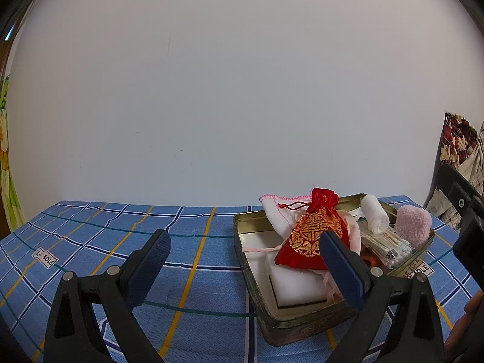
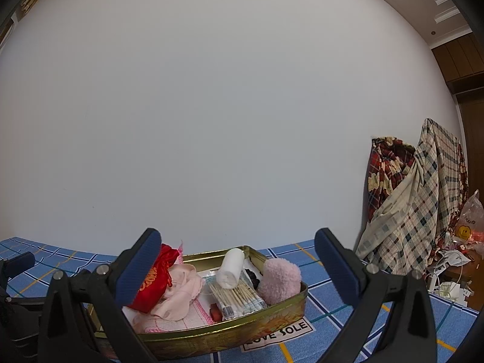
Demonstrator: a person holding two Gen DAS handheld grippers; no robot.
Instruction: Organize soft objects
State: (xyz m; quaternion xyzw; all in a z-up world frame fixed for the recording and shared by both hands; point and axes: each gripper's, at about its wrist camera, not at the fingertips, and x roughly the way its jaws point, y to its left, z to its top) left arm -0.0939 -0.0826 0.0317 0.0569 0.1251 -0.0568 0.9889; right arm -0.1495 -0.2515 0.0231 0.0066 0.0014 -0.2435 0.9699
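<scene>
Both claws are hanging wide and empty — the left gripper (image 1: 243, 252) is hovering over the blue checked cloth (image 1: 187, 242) with its right finger in front of the tin (image 1: 242, 251), and the right gripper (image 2: 237, 261) is framing the tin (image 2: 230, 329) from its near side. The soft things are lying heaped inside the tin: a red pouch (image 1: 311, 230) leaning on a white cloth (image 1: 276, 208), a gauze roll (image 1: 375, 213), a pink puff (image 1: 413, 227). All are looking light and yielding, likely to sag and slip; the pouch's gathered neck seems the surest hold, the roll best pinched across its middle. A packet of cotton swabs (image 2: 239, 298) is lying between roll and puff, crowding any reach — the tin's raised wall is also limiting a low approach. Draped plaid fabric (image 2: 417, 205) is standing well apart at the right.
</scene>
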